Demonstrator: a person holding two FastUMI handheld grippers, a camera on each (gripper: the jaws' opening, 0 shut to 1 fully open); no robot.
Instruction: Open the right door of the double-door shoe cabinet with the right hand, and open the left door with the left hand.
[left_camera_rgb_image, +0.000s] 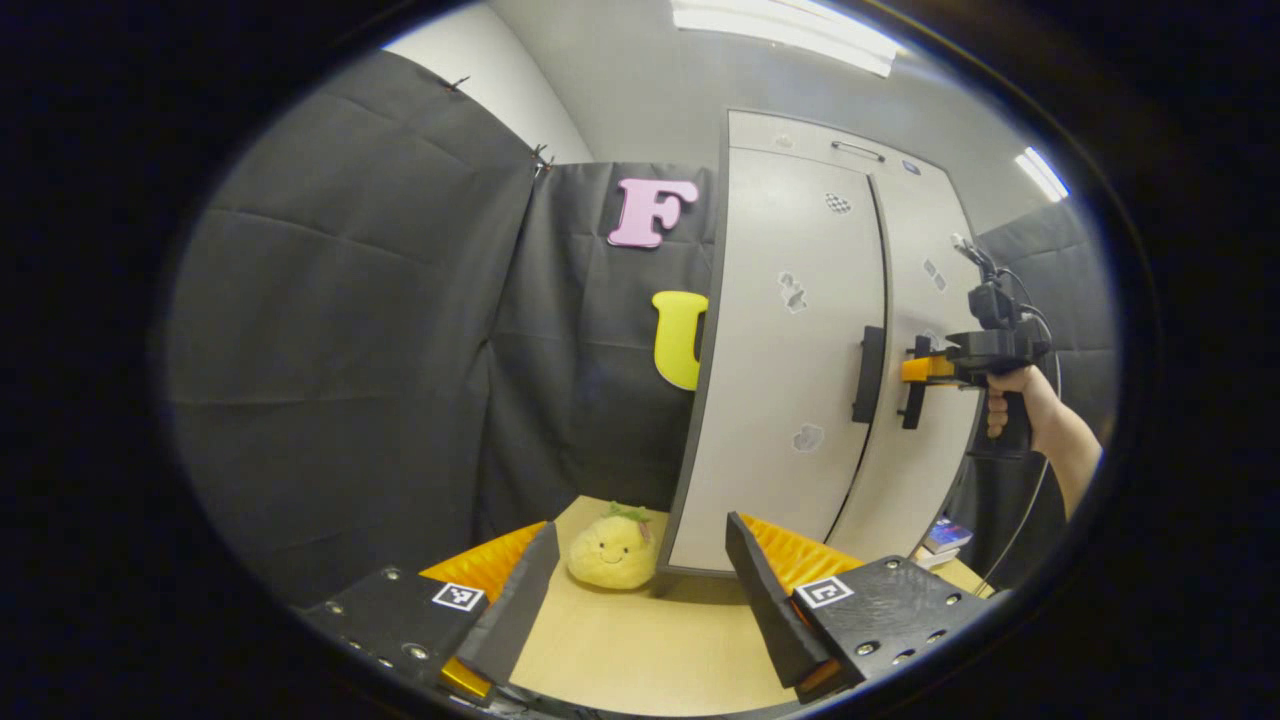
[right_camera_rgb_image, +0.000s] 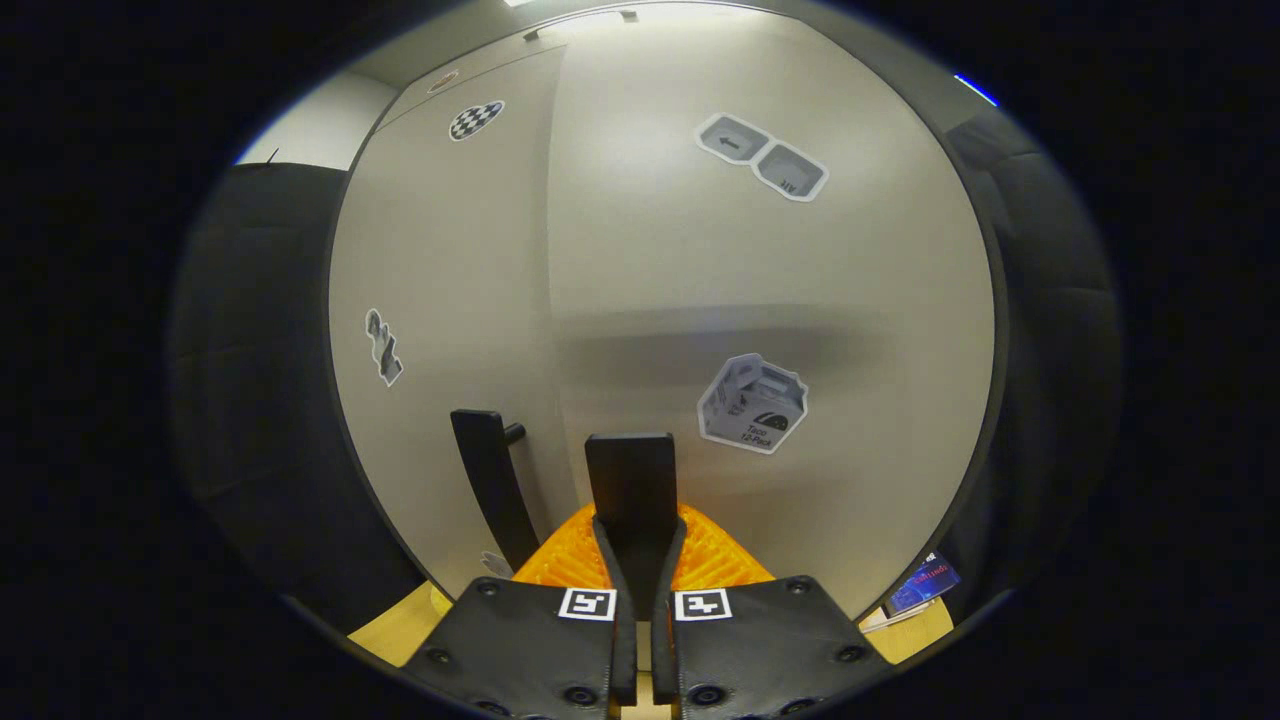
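The right gripper (right_camera_rgb_image: 640, 560) is clamped on the right door's handle (right_camera_rgb_image: 631, 480), its two fingers drawn in narrow with the dark upright bar pinched between them, directly ahead of its camera and hard up against the right door (right_camera_rgb_image: 760, 300). Just to that gripper's left stands the left door's handle (right_camera_rgb_image: 490, 480), a matching dark bar, untouched, on the left door (right_camera_rgb_image: 440, 300). The left gripper (left_camera_rgb_image: 640, 580) hangs well back from the shoe cabinet (left_camera_rgb_image: 800, 360), fingers spread wide and holding nothing; the cabinet stands ahead of it and off to its right, on the pale bench (left_camera_rgb_image: 640, 640). The cabinet is tall, off-white with a dark edge, both doors lying flush and shut (a thin seam runs between them), and dotted with small grey stickers, one of them a chequered oval (right_camera_rgb_image: 474, 119) near the top. The left gripper view takes in the whole cabinet and the person's hand (left_camera_rgb_image: 1003, 400) gripping the right tool at the handle, along with a yellow plush toy (left_camera_rgb_image: 612, 548) sitting on the bench between its fingers, beside the cabinet's lower left corner. The right gripper view instead gives the close detail of the pinch on the handle and a box-shaped sticker (right_camera_rgb_image: 752, 403) to its right.
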